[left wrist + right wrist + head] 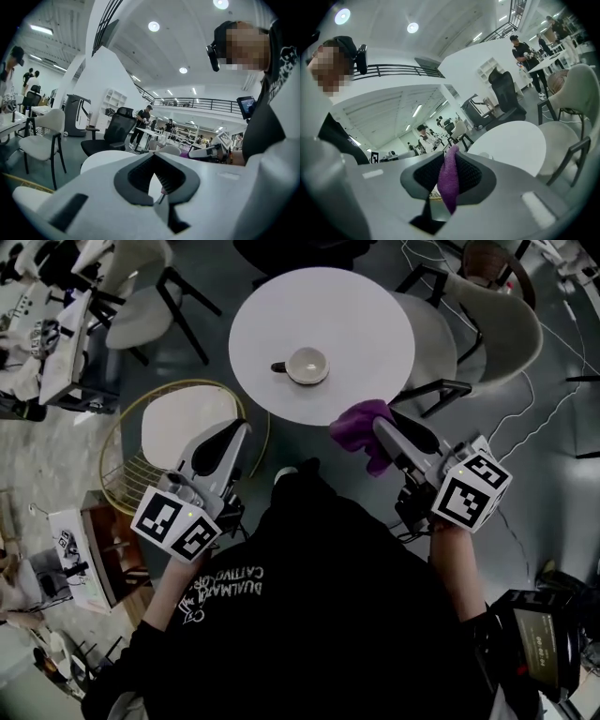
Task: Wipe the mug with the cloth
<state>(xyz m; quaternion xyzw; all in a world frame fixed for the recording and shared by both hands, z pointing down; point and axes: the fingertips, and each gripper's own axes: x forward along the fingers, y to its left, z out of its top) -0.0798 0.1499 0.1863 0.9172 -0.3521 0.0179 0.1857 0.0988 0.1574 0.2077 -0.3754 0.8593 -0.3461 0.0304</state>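
A cream mug (307, 365) with a dark handle on its left stands upright near the middle of the round white table (356, 324). My right gripper (380, 430) hovers at the table's near edge, shut on a purple cloth (361, 427). The right gripper view shows the cloth (450, 180) pinched between the jaws and hanging down, with the table (511, 143) ahead. My left gripper (236, 434) is held to the left of the table, off its edge. Its jaws are shut with nothing in them (153, 157).
A white-topped stool with a gold wire frame (183, 423) stands under my left gripper. Pale chairs stand right of the table (497, 324) and at the upper left (150, 296). Cables trail over the floor at right (544, 418). People (140, 123) stand at desks far off.
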